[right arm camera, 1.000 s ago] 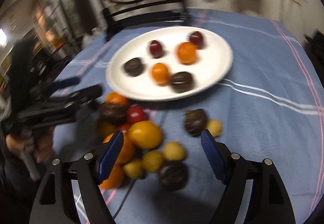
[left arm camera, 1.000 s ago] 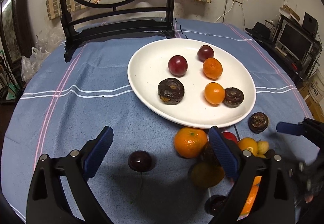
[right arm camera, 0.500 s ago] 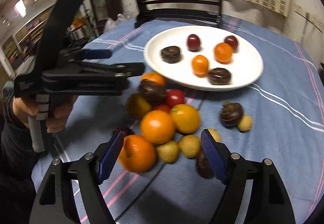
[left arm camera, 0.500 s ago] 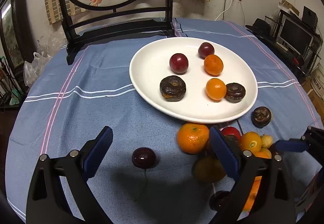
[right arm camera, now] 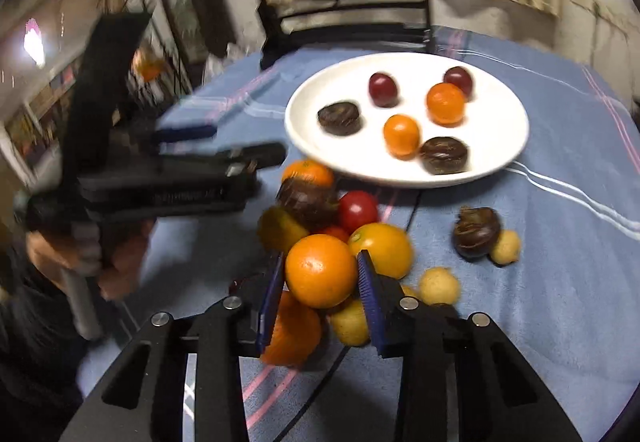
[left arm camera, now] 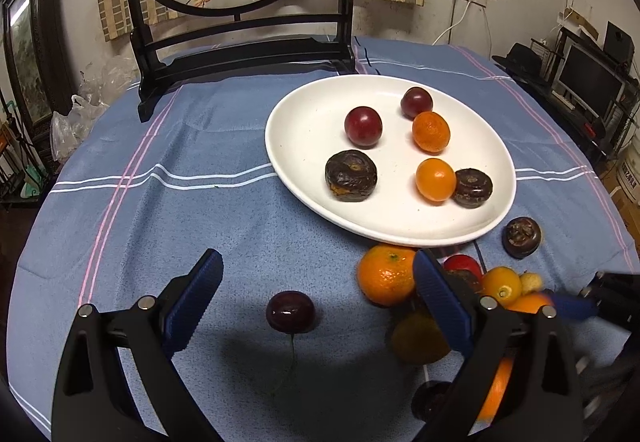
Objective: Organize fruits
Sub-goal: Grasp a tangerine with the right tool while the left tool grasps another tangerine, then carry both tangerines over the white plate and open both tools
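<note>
A white plate (left arm camera: 304,122) on the blue tablecloth holds several fruits: dark red plums, small oranges and dark brown wrinkled fruits. A pile of loose fruit (left arm camera: 496,282) lies in front of the plate. My left gripper (left arm camera: 316,288) is open low over the cloth, with a dark cherry (left arm camera: 290,311) between its fingers, untouched. My right gripper (right arm camera: 322,278) is shut on an orange (right arm camera: 321,269) at the near side of the pile (right arm camera: 356,210). The plate also shows in the right wrist view (right arm camera: 504,114).
A dark wooden stand with a round painted screen (left arm camera: 240,22) stands at the table's far edge. A lone brown fruit (left arm camera: 521,236) and small yellow fruits (right arm camera: 438,284) lie right of the pile. The left gripper (right arm camera: 216,158) and hand are left of the pile.
My right gripper has moved in to the pile and closed on the orange. My left gripper has stayed open and shifted slightly over the cherry.
</note>
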A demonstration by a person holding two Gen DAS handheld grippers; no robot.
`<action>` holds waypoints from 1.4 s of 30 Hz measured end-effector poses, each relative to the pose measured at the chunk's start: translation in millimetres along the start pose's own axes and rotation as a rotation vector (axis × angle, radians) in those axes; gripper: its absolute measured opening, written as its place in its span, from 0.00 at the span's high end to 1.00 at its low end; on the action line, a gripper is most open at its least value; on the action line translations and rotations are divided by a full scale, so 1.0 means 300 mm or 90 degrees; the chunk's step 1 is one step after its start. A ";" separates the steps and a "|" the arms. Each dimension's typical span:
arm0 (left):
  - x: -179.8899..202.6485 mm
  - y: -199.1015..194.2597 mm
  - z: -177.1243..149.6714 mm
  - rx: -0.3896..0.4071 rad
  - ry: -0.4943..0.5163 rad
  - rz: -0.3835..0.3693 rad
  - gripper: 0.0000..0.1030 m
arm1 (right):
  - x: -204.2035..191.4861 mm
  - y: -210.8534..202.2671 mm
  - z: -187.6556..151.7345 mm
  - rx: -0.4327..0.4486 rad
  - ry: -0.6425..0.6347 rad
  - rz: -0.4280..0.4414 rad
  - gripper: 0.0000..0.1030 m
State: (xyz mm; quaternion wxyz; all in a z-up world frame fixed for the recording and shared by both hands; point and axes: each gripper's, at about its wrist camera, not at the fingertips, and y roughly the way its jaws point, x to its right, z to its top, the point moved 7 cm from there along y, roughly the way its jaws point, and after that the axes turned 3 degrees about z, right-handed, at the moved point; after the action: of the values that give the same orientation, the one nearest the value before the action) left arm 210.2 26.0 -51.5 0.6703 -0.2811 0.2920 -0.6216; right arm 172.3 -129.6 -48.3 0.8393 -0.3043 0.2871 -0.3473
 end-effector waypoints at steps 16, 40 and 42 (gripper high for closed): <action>0.211 -0.124 -0.105 0.014 0.145 -0.097 0.09 | 0.175 -0.030 0.018 0.028 0.089 -0.054 0.64; 0.248 -0.178 -0.036 0.009 0.120 -0.182 0.61 | 0.177 -0.061 0.058 0.067 0.106 -0.060 0.64; 0.215 -0.157 0.028 0.012 0.093 -0.159 0.61 | 0.168 -0.076 0.094 0.080 0.111 -0.051 0.64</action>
State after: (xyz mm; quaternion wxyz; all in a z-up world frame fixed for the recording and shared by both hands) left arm 188.7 -41.5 -13.7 0.5674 -0.2626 0.2969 -0.7217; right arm 212.6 -172.1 -27.4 0.8141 -0.2308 0.3240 -0.4231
